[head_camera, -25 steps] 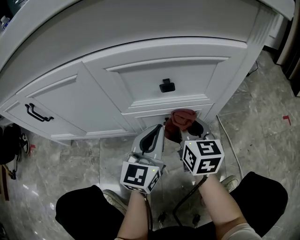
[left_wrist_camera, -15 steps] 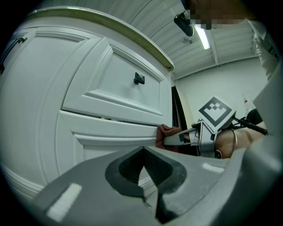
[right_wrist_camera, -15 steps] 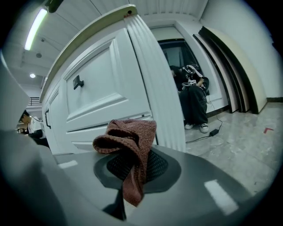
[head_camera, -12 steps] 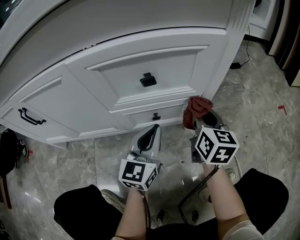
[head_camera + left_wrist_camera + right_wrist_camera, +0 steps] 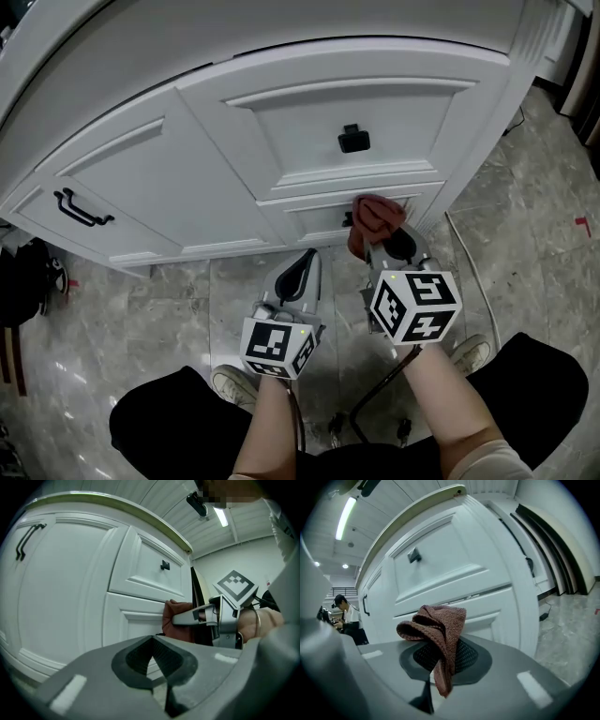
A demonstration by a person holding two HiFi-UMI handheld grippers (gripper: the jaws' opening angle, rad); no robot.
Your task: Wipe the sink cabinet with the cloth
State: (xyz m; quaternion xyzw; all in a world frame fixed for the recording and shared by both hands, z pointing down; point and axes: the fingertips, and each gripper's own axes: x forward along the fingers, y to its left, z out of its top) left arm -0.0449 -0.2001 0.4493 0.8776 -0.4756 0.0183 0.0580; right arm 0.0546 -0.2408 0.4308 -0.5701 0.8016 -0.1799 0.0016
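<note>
Right gripper point(image 5: 382, 242) presses a cloth point(image 5: 374, 218) to the sink cabinet point(image 5: 141, 173), left gripper point(image 5: 307, 262) idle beside it

The right gripper's jaws are clenched on the reddish-brown cloth, which is bunched above the pads with 1 end hanging down between them. From the left gripper view the cloth touches the front of the low drawer point(image 5: 314, 218), towards its right end, below the upper drawer with its black knob point(image 5: 353, 140). The left gripper's jaws are closed tip to tip with nothing between them; it points at the cabinet base, just left of the right gripper and apart from the cloth. A door with a black handle point(image 5: 80, 208) lies far left. The person's 2 knees show near, over a grey marble floor point(image 5: 169, 309)
</note>
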